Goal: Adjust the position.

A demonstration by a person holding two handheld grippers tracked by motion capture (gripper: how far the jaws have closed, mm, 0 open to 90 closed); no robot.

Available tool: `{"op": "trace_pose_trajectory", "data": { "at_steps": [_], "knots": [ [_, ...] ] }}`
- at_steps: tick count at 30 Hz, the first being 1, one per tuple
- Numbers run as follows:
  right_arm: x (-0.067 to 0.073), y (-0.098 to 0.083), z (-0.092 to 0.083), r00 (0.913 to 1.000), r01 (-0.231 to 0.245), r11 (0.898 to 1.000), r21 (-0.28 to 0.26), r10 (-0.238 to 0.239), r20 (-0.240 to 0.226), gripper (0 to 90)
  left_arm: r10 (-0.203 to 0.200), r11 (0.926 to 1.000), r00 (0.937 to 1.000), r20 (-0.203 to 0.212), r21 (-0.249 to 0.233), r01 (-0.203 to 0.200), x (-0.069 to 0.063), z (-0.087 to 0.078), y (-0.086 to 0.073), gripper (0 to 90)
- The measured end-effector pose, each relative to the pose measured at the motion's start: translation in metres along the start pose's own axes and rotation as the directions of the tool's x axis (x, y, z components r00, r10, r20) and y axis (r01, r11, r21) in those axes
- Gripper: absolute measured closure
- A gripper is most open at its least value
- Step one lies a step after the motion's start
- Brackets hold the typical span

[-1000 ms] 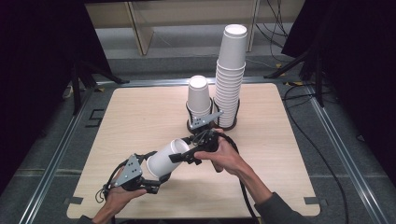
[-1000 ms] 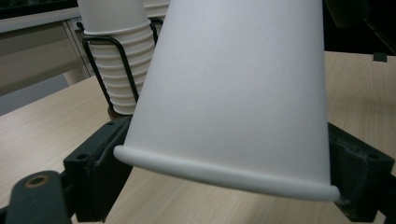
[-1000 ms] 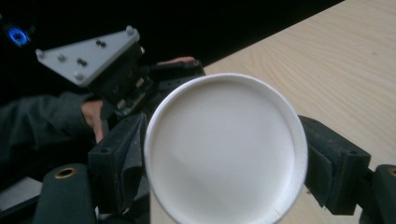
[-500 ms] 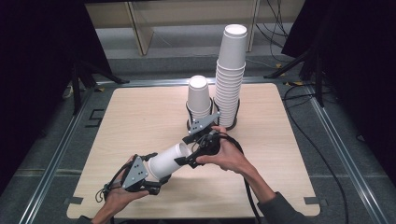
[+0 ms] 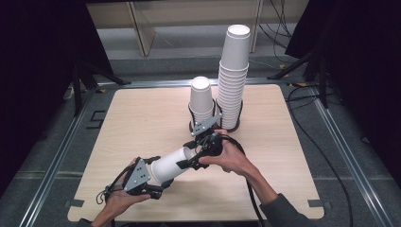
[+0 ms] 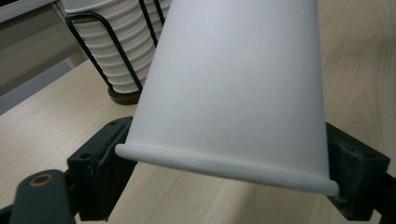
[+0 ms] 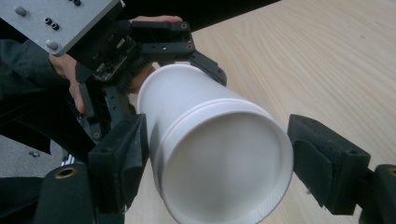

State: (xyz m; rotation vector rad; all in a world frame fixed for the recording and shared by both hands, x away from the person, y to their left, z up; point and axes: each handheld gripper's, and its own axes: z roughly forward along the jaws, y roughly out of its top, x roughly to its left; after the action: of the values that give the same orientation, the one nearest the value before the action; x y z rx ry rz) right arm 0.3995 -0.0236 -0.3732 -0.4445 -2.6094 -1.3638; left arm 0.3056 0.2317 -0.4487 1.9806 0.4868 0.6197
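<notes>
Left gripper view has the left gripper (image 6: 224, 186) clamped on the rim end of a white paper cup (image 6: 233, 88), one black pad flush against each side of the rolled lip; its jaws have just been closing onto that wall. Looking from the other end, the right gripper (image 7: 219, 168) stands spread around the cup's closed base: its left pad sits at or almost on the wall, while the right pad is clearly apart from it, so it is not yet pinching. A step line ringing the cup near the base suggests two nested cups, the outer one (image 7: 224, 172) shorter on the inner; I cannot be certain.

From the high view, the cup (image 5: 171, 164) lies nearly level above the light wooden table (image 5: 142, 118), bridging both hands at the near edge. Behind stand a short stack of white cups (image 5: 201, 101) in a black wire holder and a tall stack (image 5: 234, 75) beside it.

Risks, as I judge them: the right jaws closing too hard would crush the thin base wall; gripping too lightly would slip off without separating anything. A skewed pull could buckle the rim held on the left, or drag both cups free together, and a swing backward might knock the tall stack.
</notes>
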Motion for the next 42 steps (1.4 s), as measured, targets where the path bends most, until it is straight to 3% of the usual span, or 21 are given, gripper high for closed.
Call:
{"op": "trace_pose_trajectory", "data": {
  "at_steps": [5, 6, 7, 11, 12, 17, 24, 30, 36, 38, 39, 40, 41, 42],
  "knots": [
    [-0.002, -0.002, 0.001, 0.9998, 0.017, 1.000, 0.007, -0.017, 0.013, 20.9, 0.004, 0.9995, 0.9997, 0.025, 0.033, -0.005, 0.002, 0.000, -0.001, 14.2],
    [-0.002, -0.002, 0.001, 0.9997, 0.018, 1.000, 0.011, -0.019, 0.018, 19.9, 0.001, 0.9998, 0.9997, 0.026, 0.022, -0.002, 0.001, 0.002, -0.002, 14.3],
    [0.000, -0.002, 0.001, 0.9998, -0.001, 1.000, 0.022, 0.001, 0.020, 19.2, 0.000, 0.9996, 0.9995, 0.032, 0.029, -0.001, 0.001, 0.002, -0.002, 14.3],
    [0.004, -0.001, 0.002, 0.9992, 0.026, 0.998, 0.055, -0.028, 0.030, 16.6, -0.014, 0.9999, 0.9994, 0.032, 0.006, 0.014, 0.000, 0.002, -0.002, 14.3],
    [0.003, 0.000, 0.003, 0.9979, 0.056, 0.997, 0.053, -0.057, 0.030, 16.4, -0.017, 0.9998, 0.9993, 0.033, 0.006, 0.017, 0.000, 0.001, -0.002, 14.3],
    [0.002, -0.001, 0.006, 0.9995, 0.031, 0.998, 0.048, -0.031, -0.011, 16.8, -0.017, 0.9992, 0.9993, 0.033, -0.037, 0.018, 0.000, 0.000, 0.000, 14.3],
    [0.000, -0.002, 0.005, 0.9984, 0.016, 1.000, 0.023, -0.015, -0.054, 23.0, -0.009, 0.9995, 0.9991, 0.040, -0.030, 0.010, 0.001, -0.001, 0.000, 13.5],
    [-0.001, -0.002, 0.002, 0.9960, -0.018, 1.000, -0.007, 0.017, -0.088, 25.5, -0.041, 0.9964, 0.9979, 0.051, -0.071, 0.045, 0.002, 0.000, -0.003, 7.9],
    [-0.001, 0.000, 0.000, 0.9950, -0.021, 0.999, -0.038, 0.017, -0.099, 26.4, -0.072, 0.9885, 0.9966, 0.040, -0.130, 0.076, 0.004, -0.001, -0.004, 4.3],
    [-0.001, 0.000, -0.001, 0.9934, -0.040, 0.998, -0.048, 0.035, -0.110, 26.5, -0.086, 0.9819, 0.9951, 0.049, -0.165, 0.093, 0.004, -0.001, -0.005, 4.2],
    [-0.001, 0.000, -0.002, 0.9918, -0.054, 0.997, -0.056, 0.047, -0.119, 26.6, -0.091, 0.9823, 0.9947, 0.049, -0.160, 0.098, 0.004, -0.002, -0.004, 4.1],
    [-0.002, 0.000, -0.003, 0.9923, -0.045, 0.997, -0.069, 0.037, -0.118, 26.6, -0.096, 0.9783, 0.9941, 0.050, -0.179, 0.104, 0.004, -0.002, -0.004, 4.1],
    [-0.002, 0.000, -0.003, 0.9896, -0.064, 0.995, -0.076, 0.054, -0.133, 26.7, -0.104, 0.9731, 0.9931, 0.055, -0.201, 0.113, 0.004, -0.001, -0.004, 3.9],
    [-0.004, 0.000, -0.006, 0.9869, -0.072, 0.993, -0.092, 0.057, -0.151, 26.7, -0.109, 0.9725, 0.9925, 0.057, -0.201, 0.118, 0.004, -0.003, -0.004, 3.9]
  ]
}}
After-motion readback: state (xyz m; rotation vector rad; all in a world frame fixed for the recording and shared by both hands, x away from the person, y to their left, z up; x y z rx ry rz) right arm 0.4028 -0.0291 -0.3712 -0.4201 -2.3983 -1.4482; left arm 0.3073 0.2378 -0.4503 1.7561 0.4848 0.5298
